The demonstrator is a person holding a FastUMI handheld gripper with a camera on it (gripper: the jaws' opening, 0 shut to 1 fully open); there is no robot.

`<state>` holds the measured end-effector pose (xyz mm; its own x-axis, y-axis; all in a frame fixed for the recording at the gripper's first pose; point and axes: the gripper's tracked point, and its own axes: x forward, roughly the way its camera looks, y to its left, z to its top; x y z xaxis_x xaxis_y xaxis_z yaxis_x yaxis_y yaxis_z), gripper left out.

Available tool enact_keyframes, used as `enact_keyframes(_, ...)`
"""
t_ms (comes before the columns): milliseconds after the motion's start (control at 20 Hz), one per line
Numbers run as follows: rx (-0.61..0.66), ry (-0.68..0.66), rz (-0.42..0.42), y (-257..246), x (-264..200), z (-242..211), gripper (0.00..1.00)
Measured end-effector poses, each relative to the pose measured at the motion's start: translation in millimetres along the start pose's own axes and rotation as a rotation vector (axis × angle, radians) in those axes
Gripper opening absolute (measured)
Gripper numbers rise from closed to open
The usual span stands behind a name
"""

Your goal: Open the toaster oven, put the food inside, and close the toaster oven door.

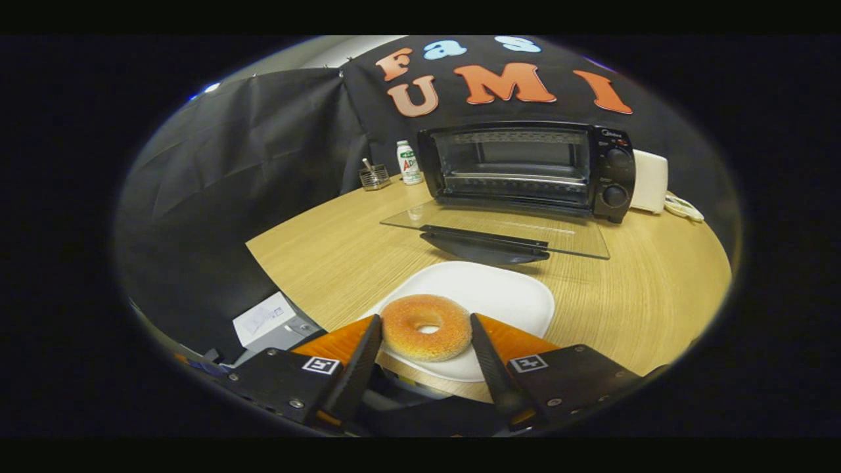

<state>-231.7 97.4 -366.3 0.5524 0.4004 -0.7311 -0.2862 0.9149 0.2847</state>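
My gripper (pixel 426 322) sits low over the near edge of the light wooden table (pixel 644 295), its two fingers spread to either side of the round golden sugared doughnut (pixel 426 336). The left finger looks to be right at the doughnut's side and the right one just beside it, but I cannot tell for sure whether both are pressing, so I won't call it held. The doughnut rests on the near part of the white rounded-square plate (pixel 499 295), lying flat with its hole facing up — being round, it gives me no long axis to line up with. What matters is the line ahead: straight beyond the plate, toward the far edge of the table, stands the black toaster oven (pixel 525 167), its glass door (pixel 506 230) already folded down flat toward me, handle nearest. By my judgement the doughnut must rise clear of the plate, pass over that door and travel forward into the cavity — no sideways turn needed.
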Motion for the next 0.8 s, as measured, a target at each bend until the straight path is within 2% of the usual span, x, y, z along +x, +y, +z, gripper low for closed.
enact_keyframes(100, 0.042, -0.040, 0.017, 0.7, -1.9, 11.9, 0.75)
enact_keyframes(400, 0.179, -0.164, 0.061, 3.6, 2.8, 51.0, 0.75)
enact_keyframes(800, 0.493, -0.337, 0.144, -5.9, 18.2, 111.5, 0.75)
